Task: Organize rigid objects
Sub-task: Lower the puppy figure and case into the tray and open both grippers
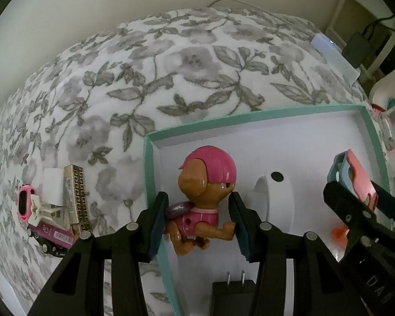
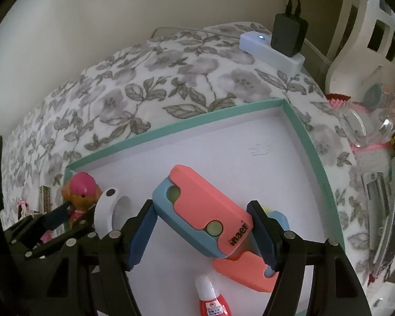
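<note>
A teal-rimmed white tray (image 1: 148,163) (image 2: 297,121) lies on a floral bedspread. My left gripper (image 1: 198,223) is shut on a brown toy pup with a pink helmet (image 1: 205,184), held over the tray's left end; it also shows in the right wrist view (image 2: 81,194). My right gripper (image 2: 201,234) is shut on a coral and blue plastic block (image 2: 202,210), held above the tray; it also shows in the left wrist view (image 1: 355,173). A white ring-shaped piece (image 1: 275,194) (image 2: 105,210) stands in the tray between them.
In the tray lie a black plug adapter (image 1: 231,295), a second coral-blue block (image 2: 250,271) and a red-capped bottle (image 2: 210,297). Left of the tray lie a pink watch (image 1: 23,202) and small boxes (image 1: 76,197). A white power strip (image 2: 271,50) sits at the bed's far corner.
</note>
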Demonstrator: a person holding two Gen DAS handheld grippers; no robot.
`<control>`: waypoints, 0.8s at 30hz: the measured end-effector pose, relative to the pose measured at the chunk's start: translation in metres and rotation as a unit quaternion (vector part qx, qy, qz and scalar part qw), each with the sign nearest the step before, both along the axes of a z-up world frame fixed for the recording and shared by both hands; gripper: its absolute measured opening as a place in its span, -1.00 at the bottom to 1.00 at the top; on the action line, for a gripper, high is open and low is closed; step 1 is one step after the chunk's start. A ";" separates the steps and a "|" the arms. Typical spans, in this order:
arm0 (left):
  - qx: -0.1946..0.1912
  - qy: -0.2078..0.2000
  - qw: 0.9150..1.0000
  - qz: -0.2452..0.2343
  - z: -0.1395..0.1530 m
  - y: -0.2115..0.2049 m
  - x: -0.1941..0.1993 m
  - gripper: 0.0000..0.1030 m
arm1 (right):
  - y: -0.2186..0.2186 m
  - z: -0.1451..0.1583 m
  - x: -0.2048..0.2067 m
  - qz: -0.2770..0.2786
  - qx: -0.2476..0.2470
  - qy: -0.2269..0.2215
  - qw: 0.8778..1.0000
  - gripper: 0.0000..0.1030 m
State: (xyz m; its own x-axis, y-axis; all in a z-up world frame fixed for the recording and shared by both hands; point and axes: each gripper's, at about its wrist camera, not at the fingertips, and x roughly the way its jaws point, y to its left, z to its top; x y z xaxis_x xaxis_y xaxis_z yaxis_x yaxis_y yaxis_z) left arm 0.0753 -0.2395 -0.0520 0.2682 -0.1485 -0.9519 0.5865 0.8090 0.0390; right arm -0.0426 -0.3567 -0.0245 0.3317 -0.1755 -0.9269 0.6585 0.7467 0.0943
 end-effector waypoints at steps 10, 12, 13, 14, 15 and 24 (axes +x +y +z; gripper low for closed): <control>-0.013 0.007 1.000 0.006 0.014 0.007 0.005 -0.04 | -0.001 0.001 0.001 0.005 -0.005 0.010 1.000 0.41; -0.017 0.008 1.000 0.009 0.018 0.009 0.006 -0.04 | 0.000 0.000 0.002 0.007 -0.005 0.013 1.000 0.41; -0.017 0.008 1.000 0.012 0.020 0.011 0.007 -0.04 | 0.000 -0.001 0.002 0.008 -0.005 0.015 1.000 0.41; -0.016 0.006 1.000 0.015 0.023 0.013 0.008 -0.04 | 0.000 -0.002 0.002 0.009 -0.005 0.018 1.000 0.41; -0.016 0.004 1.000 0.018 0.025 0.016 0.008 -0.04 | 0.001 -0.004 0.003 0.010 -0.004 0.019 1.000 0.41; -0.033 0.001 0.998 0.050 0.040 0.038 0.023 -0.01 | 0.003 -0.012 0.004 0.011 -0.001 0.032 0.999 0.41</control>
State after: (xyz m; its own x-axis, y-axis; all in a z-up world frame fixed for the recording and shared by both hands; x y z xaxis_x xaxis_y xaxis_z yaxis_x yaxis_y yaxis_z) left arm 0.0986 -0.2012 -0.0116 0.2828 -0.1837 -0.9414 0.5035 0.8638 -0.0173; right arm -0.0385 -0.3538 -0.0363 0.2758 -0.1710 -0.9459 0.6472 0.7606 0.0513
